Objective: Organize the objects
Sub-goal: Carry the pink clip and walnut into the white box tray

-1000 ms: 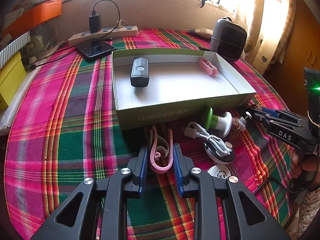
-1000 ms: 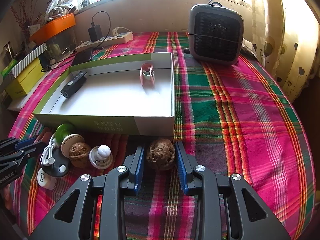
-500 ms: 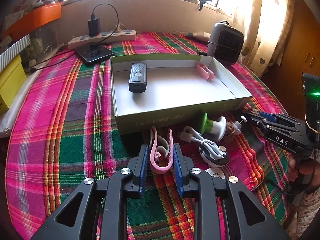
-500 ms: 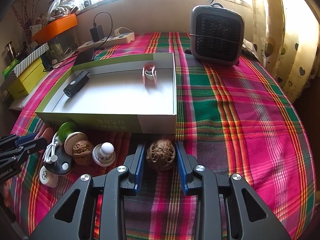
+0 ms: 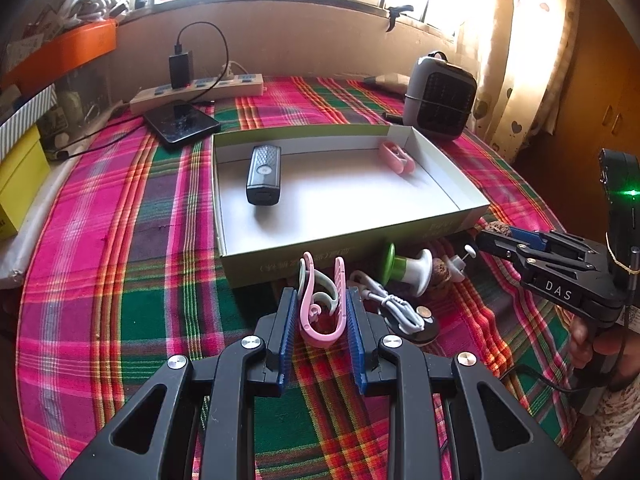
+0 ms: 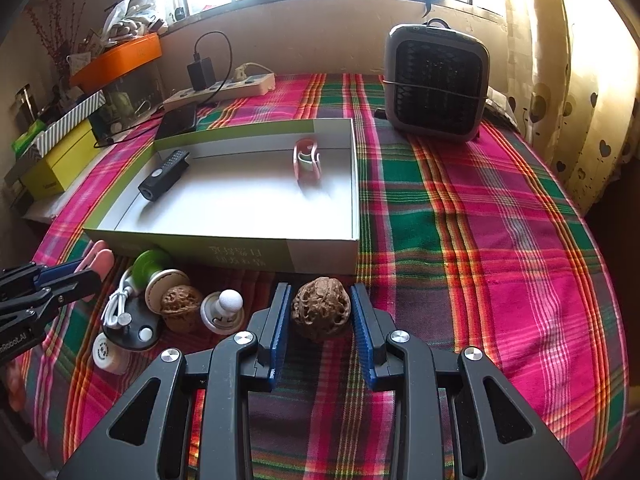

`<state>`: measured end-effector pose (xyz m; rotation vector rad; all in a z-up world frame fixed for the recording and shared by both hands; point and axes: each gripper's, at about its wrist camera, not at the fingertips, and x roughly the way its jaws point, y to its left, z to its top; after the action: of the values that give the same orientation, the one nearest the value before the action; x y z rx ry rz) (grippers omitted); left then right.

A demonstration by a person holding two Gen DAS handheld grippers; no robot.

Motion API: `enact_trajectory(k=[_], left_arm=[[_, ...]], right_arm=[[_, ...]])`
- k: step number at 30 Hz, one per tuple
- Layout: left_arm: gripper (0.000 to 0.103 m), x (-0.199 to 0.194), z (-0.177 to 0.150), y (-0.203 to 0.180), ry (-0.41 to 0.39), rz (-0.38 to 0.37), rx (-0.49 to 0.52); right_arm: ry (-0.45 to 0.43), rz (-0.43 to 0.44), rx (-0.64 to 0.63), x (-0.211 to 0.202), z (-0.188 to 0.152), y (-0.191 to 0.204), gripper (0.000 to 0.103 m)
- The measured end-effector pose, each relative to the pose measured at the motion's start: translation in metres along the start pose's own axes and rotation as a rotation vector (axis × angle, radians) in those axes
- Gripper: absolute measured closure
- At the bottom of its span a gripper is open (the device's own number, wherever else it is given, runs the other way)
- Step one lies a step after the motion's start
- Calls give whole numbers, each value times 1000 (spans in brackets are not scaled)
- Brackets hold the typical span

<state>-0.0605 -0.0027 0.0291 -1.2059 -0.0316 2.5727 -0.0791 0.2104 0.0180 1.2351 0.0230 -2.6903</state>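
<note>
Meanwhile both tongs have lifted their loads: left tongs (image 5: pixel 322 316) stay clamped on the pink clip (image 5: pixel 320 308), right tongs (image 6: pixel 320 316) on the walnut (image 6: pixel 320 309), just before the box (image 6: pixel 320 254), ready for boxing.

Left gripper (image 5: pixel 322 310) fingers (image 5: pixel 285 320) clamp a pink clip (image 5: pixel 322 312), lifted just in front of the green-walled cardboard box (image 5: pixel 348 244). Inside the box: black remote-like device (image 5: pixel 263 174) at left, another pink clip (image 5: pixel 396 156) near the far right corner. On the plaid tablecloth (image 5: pixel 120 260) beside the box: green-and-white spool (image 5: pixel 404 268), white cable (image 5: pixel 394 304) on a black disc. Right gripper (image 5: pixel 516 240) at right edge, a walnut (image 5: pixel 498 229) between its tips. Small heater (image 5: pixel 438 98) behind the box.
</note>
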Motion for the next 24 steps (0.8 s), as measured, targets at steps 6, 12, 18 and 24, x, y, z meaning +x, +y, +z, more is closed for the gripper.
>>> enact_trajectory(k=[6,12,18,24], left_arm=[[81,-3,10,-2,-14,-9,2],[81,-2,22,-7,-28,-24,17],[81,7,36,-10,-26,-37,21],[81,18,48,-10,-26,-41,25]], right_arm=[[-20,9,-10,-8,7,2,72],[-37,21,-14,-11,17,4,72],[-49,33,-29,-10,30,9,72],[-55,55,-42,-3,45,15,72]])
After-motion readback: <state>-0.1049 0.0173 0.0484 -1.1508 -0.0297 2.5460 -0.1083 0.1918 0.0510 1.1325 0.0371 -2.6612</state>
